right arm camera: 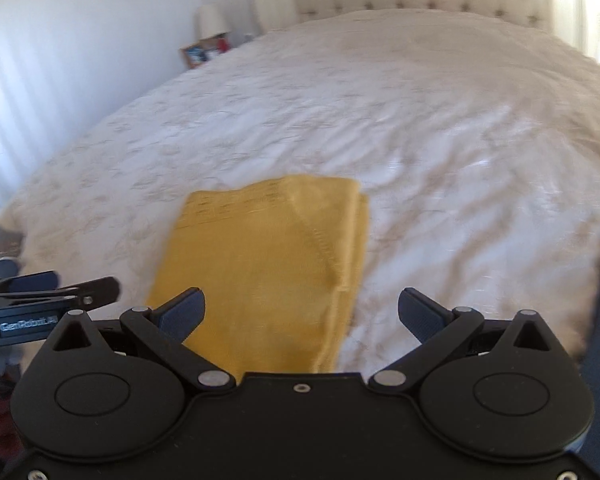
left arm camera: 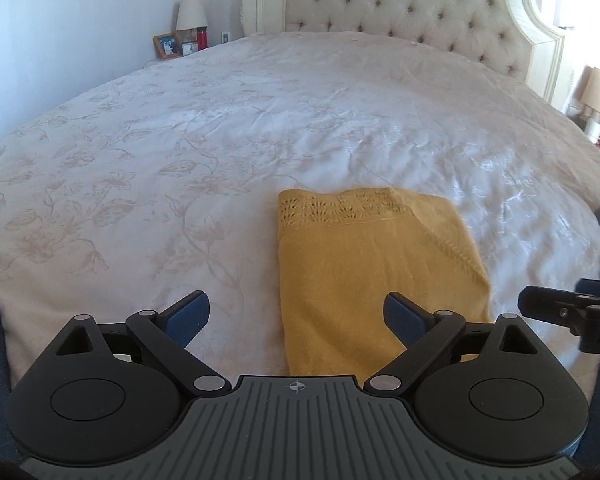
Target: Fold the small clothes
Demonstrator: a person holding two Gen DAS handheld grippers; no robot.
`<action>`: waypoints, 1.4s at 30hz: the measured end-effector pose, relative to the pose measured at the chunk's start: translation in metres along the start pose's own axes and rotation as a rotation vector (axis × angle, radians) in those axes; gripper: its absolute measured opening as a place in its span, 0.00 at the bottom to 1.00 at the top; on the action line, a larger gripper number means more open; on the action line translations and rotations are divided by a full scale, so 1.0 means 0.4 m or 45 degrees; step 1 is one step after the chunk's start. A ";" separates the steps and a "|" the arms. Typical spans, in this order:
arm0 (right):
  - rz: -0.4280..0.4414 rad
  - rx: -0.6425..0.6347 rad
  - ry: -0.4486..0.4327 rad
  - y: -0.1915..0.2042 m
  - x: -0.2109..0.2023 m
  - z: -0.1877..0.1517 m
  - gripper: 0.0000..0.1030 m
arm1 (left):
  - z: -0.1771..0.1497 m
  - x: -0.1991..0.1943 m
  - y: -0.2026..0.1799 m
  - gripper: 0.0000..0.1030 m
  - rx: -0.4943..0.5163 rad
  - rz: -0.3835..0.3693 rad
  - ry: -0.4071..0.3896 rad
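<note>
Risk is read here mostly from the way the folded stack is lying. To the left, the left hand-held gripper (left arm camera: pixel 297 316) is held wide apart and empty, low over the near edge of the bed (left arm camera: pixel 140 168); its right finger is seen over the cloth, though contact cannot be told. In the middle, the yellow knit garment (left arm camera: pixel 376 272) is laid folded into a rough rectangle on the bedspread, its lacy band turned toward the headboard (left arm camera: pixel 396 4). Along its right side, layered edges are seen slightly out of line. To the right, the right hand-held gripper (right arm camera: pixel 302 314) is likewise spread wide and empty above the garment's near end. If only the top layer is pinched, the fold could be dragged open; the soft, slippery bedspread could also be caught with it.
</note>
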State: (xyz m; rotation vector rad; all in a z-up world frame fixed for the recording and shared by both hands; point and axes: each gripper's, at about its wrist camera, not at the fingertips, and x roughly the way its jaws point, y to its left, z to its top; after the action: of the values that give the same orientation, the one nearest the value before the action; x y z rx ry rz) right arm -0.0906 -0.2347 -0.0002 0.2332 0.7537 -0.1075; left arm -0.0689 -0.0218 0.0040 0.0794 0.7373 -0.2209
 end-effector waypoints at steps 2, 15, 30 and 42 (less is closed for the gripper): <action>-0.061 -0.007 -0.004 0.005 -0.008 0.003 0.99 | 0.001 -0.013 -0.005 0.93 -0.014 0.019 -0.008; -0.122 -0.098 0.023 0.036 -0.018 -0.015 0.99 | -0.018 -0.001 -0.007 0.92 -0.026 0.079 0.124; -0.086 -0.035 0.103 0.025 0.011 -0.038 0.99 | -0.063 0.016 -0.007 0.92 0.004 0.126 0.204; -0.071 -0.018 0.106 0.018 0.019 -0.046 0.99 | -0.068 0.012 -0.027 0.92 0.040 0.092 0.204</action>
State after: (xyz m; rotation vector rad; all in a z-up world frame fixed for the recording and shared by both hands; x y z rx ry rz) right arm -0.0960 -0.2231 -0.0170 0.2041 0.8438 -0.1457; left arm -0.0856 -0.0293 -0.0192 0.1546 0.8892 -0.1582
